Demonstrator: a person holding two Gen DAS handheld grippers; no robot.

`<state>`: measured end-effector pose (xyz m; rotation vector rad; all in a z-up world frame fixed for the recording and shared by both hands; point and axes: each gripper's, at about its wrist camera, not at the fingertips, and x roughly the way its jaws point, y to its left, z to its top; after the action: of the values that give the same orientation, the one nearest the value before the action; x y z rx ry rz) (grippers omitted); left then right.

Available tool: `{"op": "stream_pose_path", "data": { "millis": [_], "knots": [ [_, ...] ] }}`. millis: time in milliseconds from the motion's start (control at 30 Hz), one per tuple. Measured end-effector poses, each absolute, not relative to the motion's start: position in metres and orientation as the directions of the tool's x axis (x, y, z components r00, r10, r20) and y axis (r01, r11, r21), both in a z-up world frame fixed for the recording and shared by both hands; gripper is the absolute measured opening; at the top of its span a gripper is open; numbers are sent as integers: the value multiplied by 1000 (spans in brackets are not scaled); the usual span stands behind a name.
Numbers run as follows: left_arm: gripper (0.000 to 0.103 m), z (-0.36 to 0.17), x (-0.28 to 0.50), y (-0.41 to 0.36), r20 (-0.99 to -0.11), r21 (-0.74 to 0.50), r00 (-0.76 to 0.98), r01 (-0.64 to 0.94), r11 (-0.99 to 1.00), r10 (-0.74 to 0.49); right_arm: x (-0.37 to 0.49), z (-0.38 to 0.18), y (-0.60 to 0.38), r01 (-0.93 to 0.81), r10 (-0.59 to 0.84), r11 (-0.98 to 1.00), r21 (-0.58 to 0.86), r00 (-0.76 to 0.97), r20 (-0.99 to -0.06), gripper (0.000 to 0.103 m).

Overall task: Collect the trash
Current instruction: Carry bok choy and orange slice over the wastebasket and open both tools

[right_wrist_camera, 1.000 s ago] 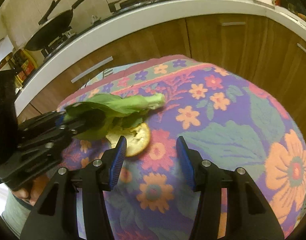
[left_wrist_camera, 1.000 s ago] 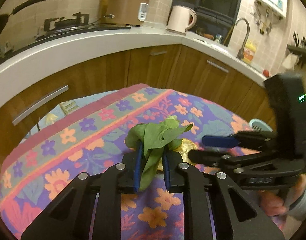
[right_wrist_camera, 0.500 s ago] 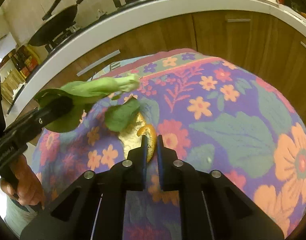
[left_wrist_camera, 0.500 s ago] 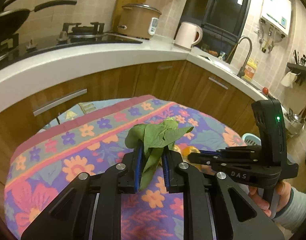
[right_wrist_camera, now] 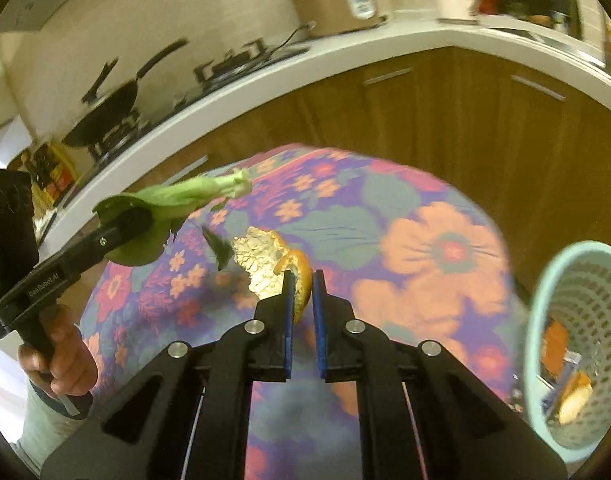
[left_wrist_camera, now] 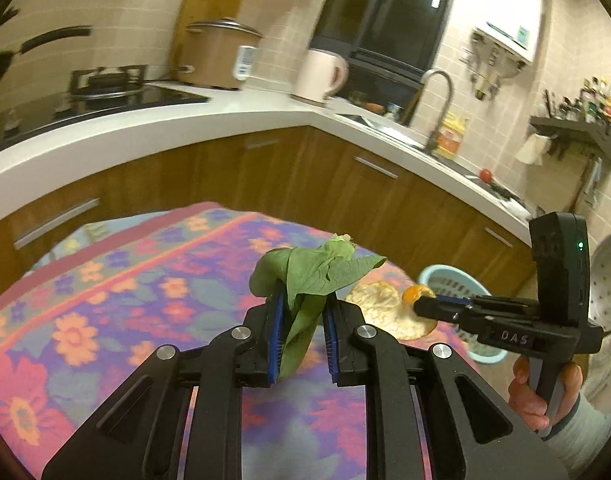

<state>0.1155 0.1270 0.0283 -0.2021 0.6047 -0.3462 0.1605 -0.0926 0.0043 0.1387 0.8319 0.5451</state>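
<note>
- Greens up in the air: the left gripper (left_wrist_camera: 302,312) is clamped on a leafy vegetable scrap (left_wrist_camera: 311,276), blue pads pinching the leaves, pale stem end pointing away from the camera over the floral tablecloth (left_wrist_camera: 117,300).
- From the right wrist view, that same scrap (right_wrist_camera: 177,200) juts out sideways from the left gripper (right_wrist_camera: 121,228), lifted clear of the cloth.
- Right gripper (right_wrist_camera: 302,276), jaws squeezed tight on an orange peel (right_wrist_camera: 273,264), white pith facing up, orange rim caught between the pads.
- In the left view the peel (left_wrist_camera: 385,310) hangs off the right gripper (left_wrist_camera: 419,304) above the table edge.
- Light blue waste basket (right_wrist_camera: 545,300) sits low at the right, beside the table, with scraps already inside.
- A small dark leaf fragment (right_wrist_camera: 219,246) sits just left of the peel.
</note>
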Motion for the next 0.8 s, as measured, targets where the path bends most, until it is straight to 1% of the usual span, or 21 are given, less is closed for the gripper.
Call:
{"op": "stream_pose_path", "data": {
  "millis": [133, 300, 467, 567, 700, 800],
  "knots": [
    [15, 32, 121, 87, -522, -269, 748, 312, 911, -410, 149, 6, -139, -357, 493, 870, 340, 604, -626, 7],
    [15, 27, 134, 26, -529, -286, 695, 394, 873, -487, 141, -6, -206, -252, 449, 888, 384, 653, -610, 7],
    [15, 12, 154, -32, -534, -388, 572, 489, 781, -623, 135, -16, -274, -116, 345, 917, 382, 711, -612, 7],
    [15, 0, 169, -69, -545, -430, 495, 528, 732, -677, 132, -28, -317, -21, 272, 925, 380, 735, -621, 7],
    [15, -16, 181, -117, -582, -420, 441, 557, 716, -684, 132, -48, -359, 77, 209, 921, 382, 730, -650, 7],
    [15, -27, 190, -147, -606, -414, 408, 571, 709, -683, 134, -65, -385, 136, 189, 907, 400, 716, -672, 7]
  ]
}}
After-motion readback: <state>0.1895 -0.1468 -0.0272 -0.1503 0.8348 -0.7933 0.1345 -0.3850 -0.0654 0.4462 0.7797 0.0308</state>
